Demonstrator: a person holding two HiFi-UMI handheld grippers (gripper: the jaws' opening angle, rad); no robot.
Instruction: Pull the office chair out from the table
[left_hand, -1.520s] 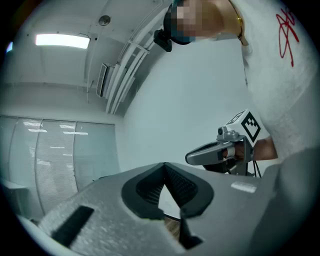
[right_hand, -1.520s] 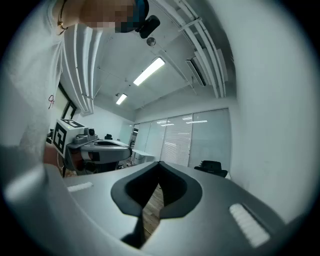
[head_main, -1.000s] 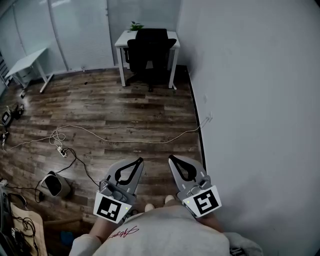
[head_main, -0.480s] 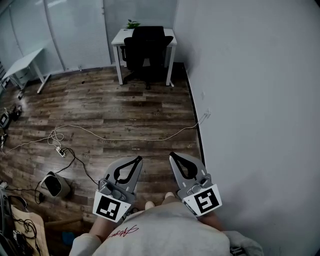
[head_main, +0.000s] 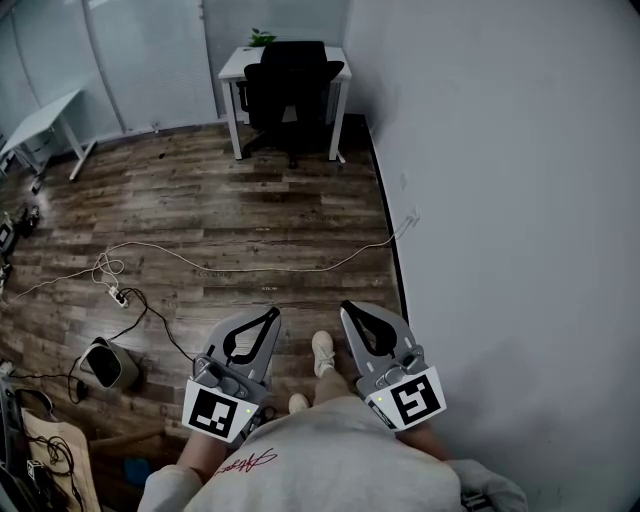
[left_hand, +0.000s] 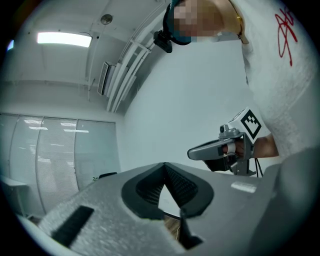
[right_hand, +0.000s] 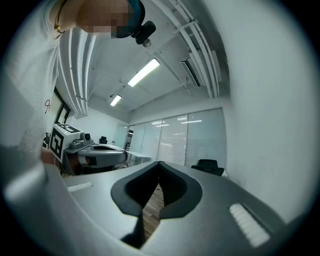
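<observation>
Wood-plank floor (head_main: 200, 190) runs from the person's feet to a white surface (head_main: 232, 66) at 12 o'clock in the head view. White wall (head_main: 500, 200) closes off the 3 o'clock side.

- Office chair (head_main: 293, 85): black, tucked under that surface with its backrest turned toward the camera, well apart from both grippers.
- Left gripper (head_main: 270, 314) and right gripper (head_main: 346, 308): held side by side at 6 o'clock. The jaws of each are pressed together, with nothing between them.
- Cable (head_main: 250, 268): laid across the floor between the person and the chair.

Handling, judged:
- The chair is taken to be fairly heavy, but presumably it stands on castors. It should roll easily on the hard planks once tugged.
- The backrest is likely padding or mesh over a stiff frame.
- The best hold is judged to be the backrest's top edge or an armrest, where the jaws can be closed over a firm rim.
- A straight, steady pull is advised so the seat is not swivelled.
- The cable should be stepped over on the approach.
</observation>
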